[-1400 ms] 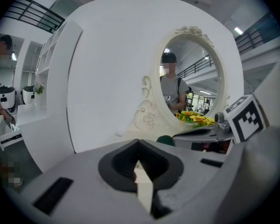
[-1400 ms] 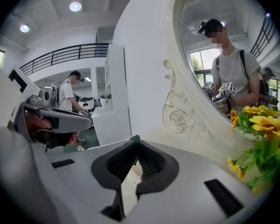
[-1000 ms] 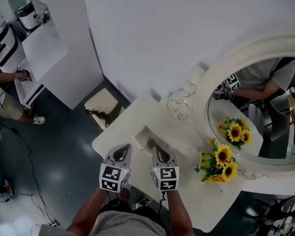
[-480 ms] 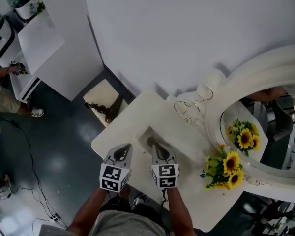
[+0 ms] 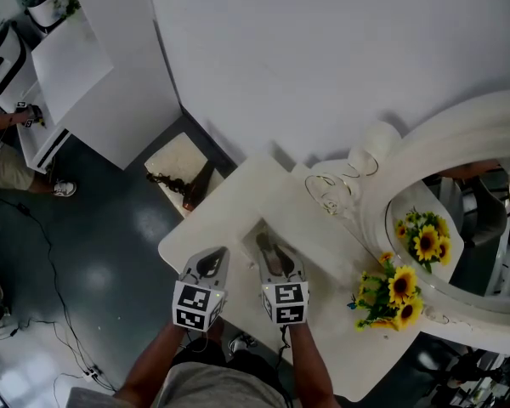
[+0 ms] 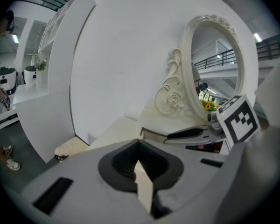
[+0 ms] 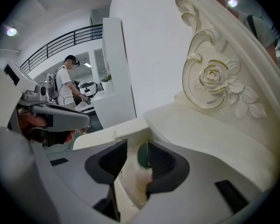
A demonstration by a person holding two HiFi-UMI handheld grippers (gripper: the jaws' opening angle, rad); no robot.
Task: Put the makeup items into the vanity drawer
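Right gripper (image 5: 272,253) jaws have just been opening over the vanity drawer (image 5: 250,229). The small dark makeup item (image 7: 142,155) between them looks released. Left gripper (image 5: 210,262), at its 9 o'clock, is pinched closed and empty.

I saw sunflowers (image 5: 389,291) just beside an oval mirror (image 5: 442,134) that reflected them, a beige stool (image 5: 177,168) on the dark floor (image 5: 110,262) against a white partition (image 5: 127,100), and, far left, a person (image 5: 7,164) near trailing cables (image 5: 53,291).

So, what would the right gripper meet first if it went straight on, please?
Probably the floor of the open drawer, which the right gripper points down into. Its jaws have just been opening, with a small dark item between them.
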